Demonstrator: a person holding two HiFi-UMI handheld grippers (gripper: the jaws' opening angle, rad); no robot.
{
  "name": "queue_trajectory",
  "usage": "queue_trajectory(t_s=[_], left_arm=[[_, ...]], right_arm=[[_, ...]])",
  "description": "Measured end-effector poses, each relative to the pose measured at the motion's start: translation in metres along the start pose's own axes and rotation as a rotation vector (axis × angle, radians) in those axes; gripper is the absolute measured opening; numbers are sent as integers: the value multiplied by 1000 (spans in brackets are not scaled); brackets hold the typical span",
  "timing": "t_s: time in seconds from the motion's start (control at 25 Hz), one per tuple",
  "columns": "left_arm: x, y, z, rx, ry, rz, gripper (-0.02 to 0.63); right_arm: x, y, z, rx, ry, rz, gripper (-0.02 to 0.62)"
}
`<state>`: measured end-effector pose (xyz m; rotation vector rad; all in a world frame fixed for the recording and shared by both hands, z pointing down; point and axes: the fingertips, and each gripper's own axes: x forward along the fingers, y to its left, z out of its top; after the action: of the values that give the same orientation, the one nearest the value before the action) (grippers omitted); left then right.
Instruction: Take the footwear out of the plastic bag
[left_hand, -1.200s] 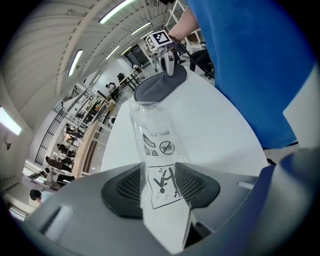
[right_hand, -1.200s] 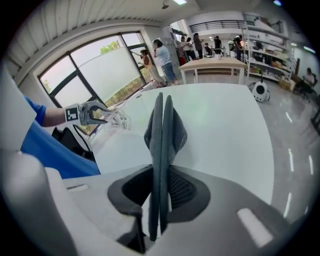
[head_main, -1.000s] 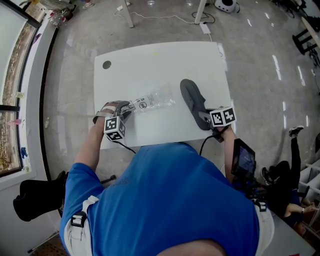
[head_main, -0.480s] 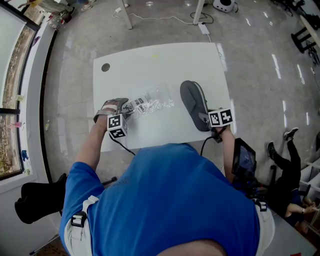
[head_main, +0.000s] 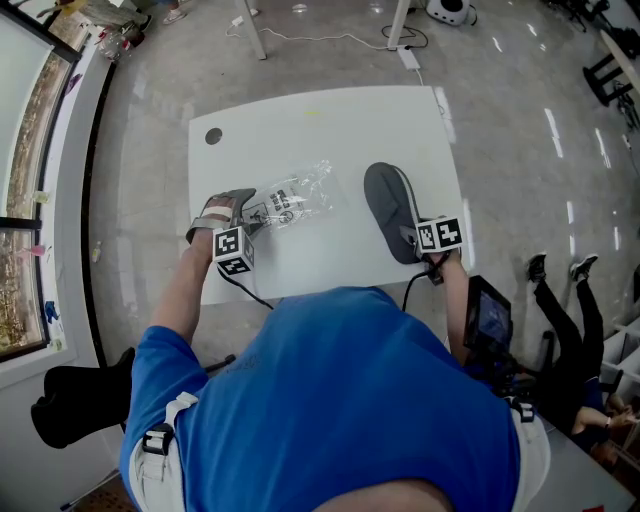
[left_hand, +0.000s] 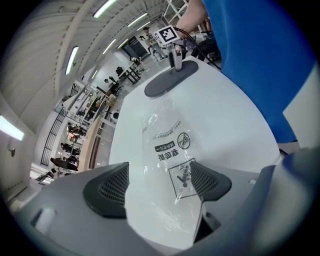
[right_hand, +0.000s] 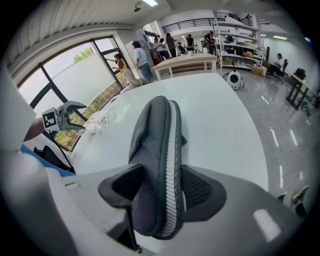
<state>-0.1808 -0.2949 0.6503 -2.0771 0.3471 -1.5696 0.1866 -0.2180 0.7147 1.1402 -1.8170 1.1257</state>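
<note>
Since the shoe (head_main: 392, 212) is already clear of the plastic bag (head_main: 292, 198), the step in hand reads as release and withdraw

State now:
- Shoe: toward the right edge of the desk (head_main: 300, 130), heel at the near side, turned on its side with the sole rim facing right. It looks set down, though no view shows the contact under the heel
- Bag: clear, flat and empty-looking, left of the desk's centre, well apart from the shoe
- Right gripper (right_hand: 162, 190): the jaws have just been opening and stand wide. The heel sits between them and is not squeezed, with the sole close against the right-hand pad
- Left gripper (left_hand: 159, 182): the jaws have just been opening and stand wide apart. The bag's printed end lies loose between them, draped against the right-hand pad only

Doing it well (judgement):
- Back the right gripper straight off along the shoe's length, toward the near edge. Drifting sideways would let the pad beside the sole drag or tip a shoe balanced on its side
- Lift the left gripper up and back slowly, since thin film tends to cling to a ribbed pad and could trail after it
- Check that the shoe keeps its place with nothing touching it before calling the task done
</note>
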Motion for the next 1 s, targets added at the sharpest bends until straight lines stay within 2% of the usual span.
queue_trajectory(t_s=[0.16, 0.52, 0.8, 1.0], left_arm=[[-5, 10, 7, -3, -22, 51, 400], [-17, 19, 27, -71, -90, 117, 400], [-21, 26, 35, -134, -135, 165, 399], [-22, 35, 42, -169, -165, 183, 397]], right_arm=[[-1, -9, 0, -8, 4, -59, 253], [-5, -11, 5, -54, -16, -82, 253], [-16, -7, 20, -140, -106, -124, 253], [-32, -4, 46, -239, -222, -179, 253]])
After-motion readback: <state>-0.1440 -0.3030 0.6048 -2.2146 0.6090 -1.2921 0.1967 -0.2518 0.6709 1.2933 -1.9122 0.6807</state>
